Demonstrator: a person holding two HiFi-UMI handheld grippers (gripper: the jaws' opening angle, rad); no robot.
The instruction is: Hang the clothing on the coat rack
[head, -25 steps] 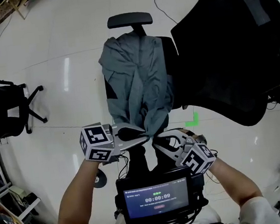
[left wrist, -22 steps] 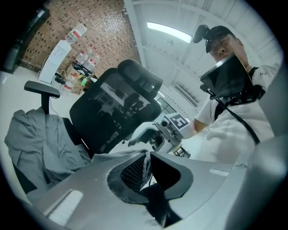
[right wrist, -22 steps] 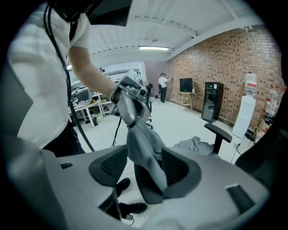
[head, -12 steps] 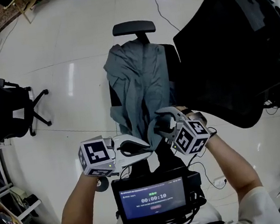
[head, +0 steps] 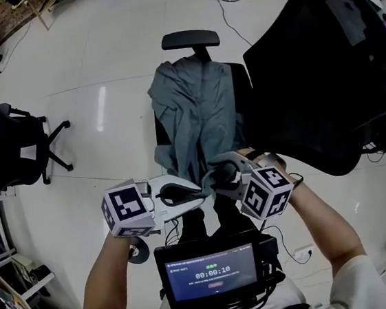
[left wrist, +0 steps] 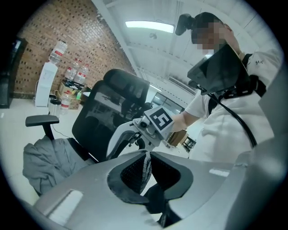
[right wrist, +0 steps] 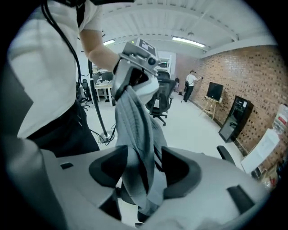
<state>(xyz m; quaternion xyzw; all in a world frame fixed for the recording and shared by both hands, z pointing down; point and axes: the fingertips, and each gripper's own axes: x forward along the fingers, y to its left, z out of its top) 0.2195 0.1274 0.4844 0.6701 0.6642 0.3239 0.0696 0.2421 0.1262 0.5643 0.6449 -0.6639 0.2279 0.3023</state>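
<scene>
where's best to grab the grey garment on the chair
Grip the near end of the grey garment, drawn into a narrow fold off the chair, from the person's side, beside the left hand-held gripper pinching it; the rest lies spread flat.

We see soft, matt grey cloth in the clothing [head: 195, 115], pinched in the left gripper [head: 206, 192] of matt grey plastic (its pads [left wrist: 132, 175] black, finely textured). Beyond it, the floor [head: 100, 71] is glossy white tile.
</scene>
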